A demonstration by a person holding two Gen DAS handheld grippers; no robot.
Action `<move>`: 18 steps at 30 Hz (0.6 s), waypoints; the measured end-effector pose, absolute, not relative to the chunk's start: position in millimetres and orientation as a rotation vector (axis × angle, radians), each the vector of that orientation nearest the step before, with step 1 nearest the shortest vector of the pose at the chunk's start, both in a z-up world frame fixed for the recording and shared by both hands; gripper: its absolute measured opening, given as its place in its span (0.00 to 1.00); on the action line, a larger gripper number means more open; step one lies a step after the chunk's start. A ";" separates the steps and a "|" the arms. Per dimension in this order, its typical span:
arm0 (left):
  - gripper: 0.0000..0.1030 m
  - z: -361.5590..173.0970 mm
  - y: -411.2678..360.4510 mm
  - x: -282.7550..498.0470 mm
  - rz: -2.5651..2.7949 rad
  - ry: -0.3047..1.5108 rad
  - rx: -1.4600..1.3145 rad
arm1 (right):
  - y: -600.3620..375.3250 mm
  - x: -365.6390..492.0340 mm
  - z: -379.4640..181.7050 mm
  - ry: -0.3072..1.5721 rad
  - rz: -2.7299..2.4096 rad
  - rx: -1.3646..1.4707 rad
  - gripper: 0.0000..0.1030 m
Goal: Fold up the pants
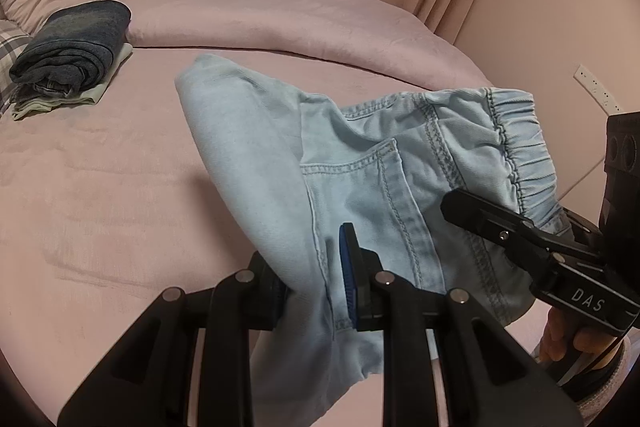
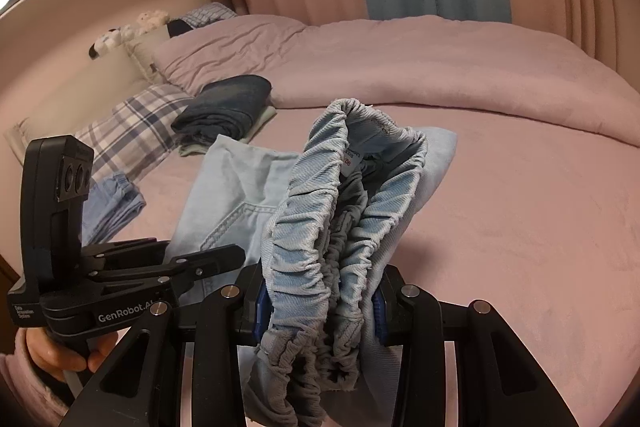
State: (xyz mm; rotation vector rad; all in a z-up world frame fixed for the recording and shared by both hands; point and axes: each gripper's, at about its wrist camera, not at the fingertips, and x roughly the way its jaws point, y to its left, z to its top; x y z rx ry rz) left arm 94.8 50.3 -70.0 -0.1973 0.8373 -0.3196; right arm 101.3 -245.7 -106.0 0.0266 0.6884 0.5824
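Leftmost, a folded dark stack (image 1: 72,47) rests on the pink bed (image 1: 100,187), well apart from the work. Next, the left gripper (image 1: 312,291) is clamped narrowly on a bunched fold of the light blue pants (image 1: 380,163), which hang lifted above the bed. Further right, the right gripper (image 2: 320,307) pinches the gathered elastic waistband (image 2: 304,227). That thick bundle could slip free, I judge, or the dangling leg could drag and crease the fold.
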 end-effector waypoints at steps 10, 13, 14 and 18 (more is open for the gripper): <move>0.21 -78.5 52.4 124.0 -0.308 0.867 -0.178 | -237.6 129.1 -112.4 0.710 0.582 0.031 0.40; 0.21 -81.7 52.2 130.9 -0.302 0.876 -0.171 | -236.5 136.7 -115.0 0.719 0.583 0.033 0.40; 0.21 -82.8 52.1 132.9 -0.300 0.879 -0.168 | -235.4 138.5 -116.1 0.721 0.581 0.033 0.40; 0.21 -86.5 51.2 141.3 -0.294 0.890 -0.160 | -234.5 147.7 -119.1 0.729 0.578 0.032 0.40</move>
